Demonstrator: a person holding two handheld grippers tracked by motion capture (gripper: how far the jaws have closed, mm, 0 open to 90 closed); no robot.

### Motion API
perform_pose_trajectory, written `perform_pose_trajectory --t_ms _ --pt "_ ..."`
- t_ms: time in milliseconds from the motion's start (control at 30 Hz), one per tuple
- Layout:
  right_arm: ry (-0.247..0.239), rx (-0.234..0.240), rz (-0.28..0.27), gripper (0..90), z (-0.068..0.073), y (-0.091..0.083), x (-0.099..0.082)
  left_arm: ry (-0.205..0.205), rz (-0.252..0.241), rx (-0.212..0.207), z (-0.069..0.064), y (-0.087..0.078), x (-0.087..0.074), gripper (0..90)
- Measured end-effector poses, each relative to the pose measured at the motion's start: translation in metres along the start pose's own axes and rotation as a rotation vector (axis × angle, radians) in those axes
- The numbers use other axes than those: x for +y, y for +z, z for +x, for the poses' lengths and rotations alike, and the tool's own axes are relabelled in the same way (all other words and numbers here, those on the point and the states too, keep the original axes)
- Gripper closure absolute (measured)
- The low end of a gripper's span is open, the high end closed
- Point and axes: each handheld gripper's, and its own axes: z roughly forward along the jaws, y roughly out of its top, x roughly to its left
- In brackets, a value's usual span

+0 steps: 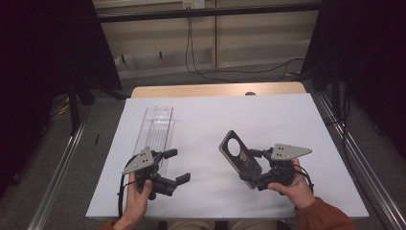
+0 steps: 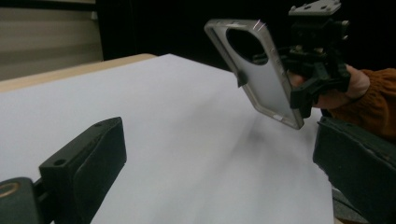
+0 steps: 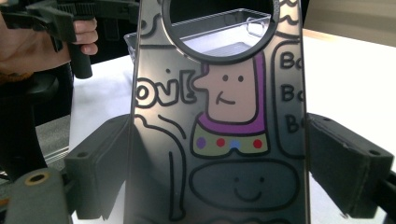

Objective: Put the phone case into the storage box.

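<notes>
A dark, see-through phone case (image 1: 239,154) with a round camera hole is lifted off the white board (image 1: 268,120), tilted, at the right. My right gripper (image 1: 250,167) is shut on its long sides. In the right gripper view the case (image 3: 219,140) shows a cartoon figure and lettering, with a pad (image 3: 343,165) against its edge. My left gripper (image 1: 176,166) hovers open at the front left, holding nothing. In the left gripper view its gripper (image 2: 219,161) has wide jaws over bare board, and the case (image 2: 264,77) hangs farther off in the right gripper (image 2: 317,65).
A clear plastic tray (image 1: 155,127) lies lengthwise on the board's left half, just beyond my left gripper; it also shows through the case's hole (image 3: 224,32). The wooden table edge (image 1: 215,89) runs behind the board. Metal rails (image 1: 62,167) flank both sides.
</notes>
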Motion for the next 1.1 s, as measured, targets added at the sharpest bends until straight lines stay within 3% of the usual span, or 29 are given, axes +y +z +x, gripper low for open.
perform_pose_trajectory --t_ms 100,300,333,367,400,500,533,633,700,833,900,933,1100 --pt "-0.003 0.006 -0.003 12.2 0.001 0.000 0.000 0.014 0.000 -0.008 -0.002 0.005 0.005 2.3" --pt "-0.011 0.008 -0.019 12.2 0.002 -0.001 0.002 0.048 -0.011 -0.065 -0.003 0.020 0.011 1.5" --pt "-0.011 0.009 -0.019 12.2 0.002 -0.001 0.002 0.050 -0.021 -0.091 -0.002 0.024 0.012 1.5" --pt "-0.010 0.005 -0.020 12.2 0.002 -0.001 0.002 0.051 -0.024 -0.057 -0.004 0.027 0.014 1.5" --pt "-0.012 0.006 -0.019 12.2 0.002 -0.001 0.002 0.051 -0.028 -0.084 -0.002 0.031 0.016 1.5" --pt "-0.014 0.010 -0.024 12.2 0.003 0.000 0.002 0.060 -0.020 -0.095 -0.001 0.040 0.022 1.5" --pt "-0.014 0.013 -0.024 12.2 0.003 0.000 0.002 0.060 -0.035 -0.121 0.001 0.043 0.022 1.5" --pt "-0.015 0.014 -0.024 12.2 0.003 -0.001 0.002 0.049 -0.050 -0.146 0.002 0.052 0.026 1.5" --pt "-0.014 0.015 -0.024 12.2 0.003 0.000 0.002 0.059 -0.034 -0.142 0.003 0.057 0.029 1.4" --pt "-0.015 0.021 -0.016 12.2 0.004 0.000 0.002 0.064 -0.041 -0.188 0.003 0.064 0.030 1.4" --pt "-0.015 0.027 -0.018 12.2 0.003 0.001 0.001 0.067 -0.048 -0.168 0.001 0.066 0.028 1.4" --pt "-0.014 0.031 -0.016 12.2 0.003 0.001 0.001 0.072 -0.040 -0.210 0.002 0.067 0.027 1.4" --pt "-0.016 0.057 -0.016 12.2 0.005 0.003 0.001 0.083 -0.028 -0.238 0.000 0.071 0.022 0.9"
